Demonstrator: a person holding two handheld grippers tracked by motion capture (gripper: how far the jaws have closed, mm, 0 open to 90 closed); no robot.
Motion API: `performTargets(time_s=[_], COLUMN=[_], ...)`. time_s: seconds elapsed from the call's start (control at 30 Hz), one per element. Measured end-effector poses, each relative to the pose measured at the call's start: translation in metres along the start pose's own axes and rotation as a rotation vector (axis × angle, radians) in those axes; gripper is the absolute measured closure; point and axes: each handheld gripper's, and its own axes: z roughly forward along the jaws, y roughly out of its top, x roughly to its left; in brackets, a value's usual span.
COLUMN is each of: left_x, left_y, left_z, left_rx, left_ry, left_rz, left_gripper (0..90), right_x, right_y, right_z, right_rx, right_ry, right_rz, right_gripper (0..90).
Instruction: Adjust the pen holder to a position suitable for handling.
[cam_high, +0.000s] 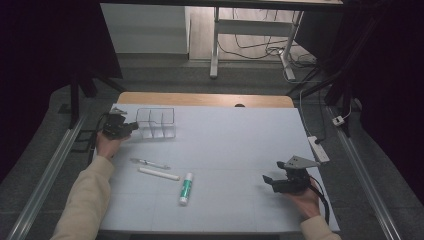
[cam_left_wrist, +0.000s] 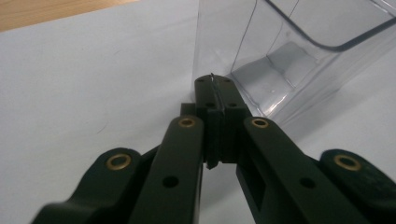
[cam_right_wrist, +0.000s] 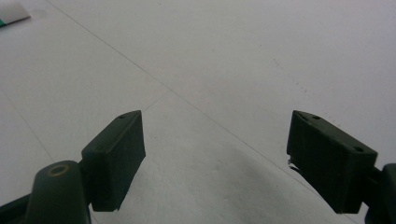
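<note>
The clear divided organizer (cam_high: 156, 122) sits at eleven o'clock on the table (cam_high: 225, 140), its wall pinched between my left gripper (cam_left_wrist: 215, 84) jaws to steady it. My right gripper (cam_right_wrist: 215, 154) waits at four o'clock, jaws wide and empty.

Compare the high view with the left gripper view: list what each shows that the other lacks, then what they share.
High view alone: a pen, a white stick and a glue tube lying on the mat, plus the right gripper, its jaws apart. Left gripper view alone: the left gripper close up, jaws shut with a thin edge of the clear organizer's wall seemingly pinched between them. Shared: the left gripper, the organizer, the mat and the wooden table edge.
</note>
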Motion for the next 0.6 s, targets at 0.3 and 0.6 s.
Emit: performTargets(time_s=[0.3,0.6], left_x=[-0.012,-0.024], left_y=[0.006,0.012], left_z=[0.004,0.01], left_rx=[0.0,0.004], left_ry=[-0.013,-0.035], left_rz=[0.04,0.065], left_gripper=[89.0,89.0], right_x=[0.0,0.001], right_y=[0.0,0.0], right_z=[0.0,0.0], right_rx=[0.002,0.001], right_ry=[-0.001,-0.001], right_rz=[-0.004,-0.004], right_gripper=[18.3,18.3])
